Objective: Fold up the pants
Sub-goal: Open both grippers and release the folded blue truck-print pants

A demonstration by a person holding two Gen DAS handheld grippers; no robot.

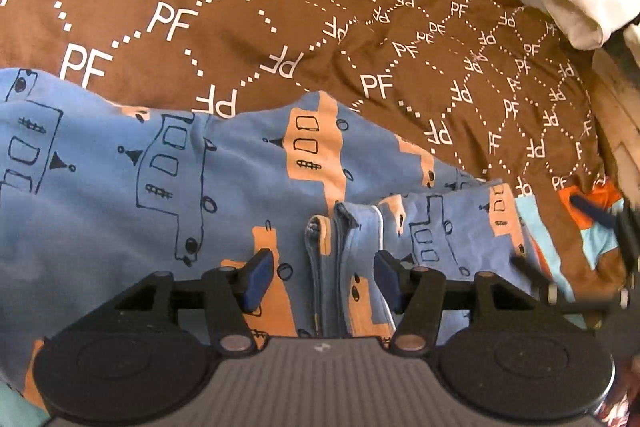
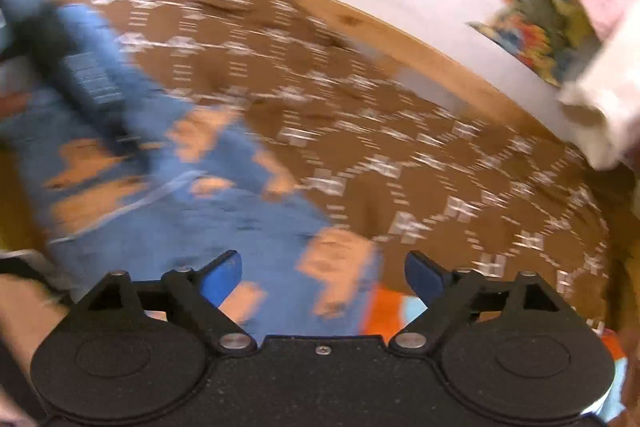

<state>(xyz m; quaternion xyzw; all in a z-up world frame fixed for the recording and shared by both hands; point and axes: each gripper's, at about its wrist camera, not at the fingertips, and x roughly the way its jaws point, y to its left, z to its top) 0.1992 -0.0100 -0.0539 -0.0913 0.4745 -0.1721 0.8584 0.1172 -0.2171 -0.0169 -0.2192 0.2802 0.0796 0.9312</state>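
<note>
- Pants point(image 1: 168, 187): blue with orange blocks and drawn trucks, lying on the brown "PF" bedspread point(image 1: 248, 27) of a bed; the far edge is uneven and the cloth is rumpled
- A folded seam ridge point(image 1: 328, 247) stands up near the middle of the left wrist view, directly ahead of the left gripper point(image 1: 324, 281)
- Left gripper: fingers point(image 1: 258, 281) parted at a moderate width, one either side of the ridge, pads clear of the cloth; nothing held
- Right gripper point(image 2: 323, 277): fingers point(image 2: 222, 277) spread wide above the pants' edge, where blue cloth meets bedspread; nothing held. This view is heavily blurred, so fine detail cannot be judged
- An orange and light-blue cloth point(image 1: 592, 223) lies just beside the pants' right end
- Risk: with neither gripper holding, the raised ridge may slump and the layers spread, spoiling the fold line
- Risk: a grasp at the right end may catch the neighbouring orange cloth or the bedspread along with the pants
- Risk: pinching only the top layer would drag the fold askew
</note>
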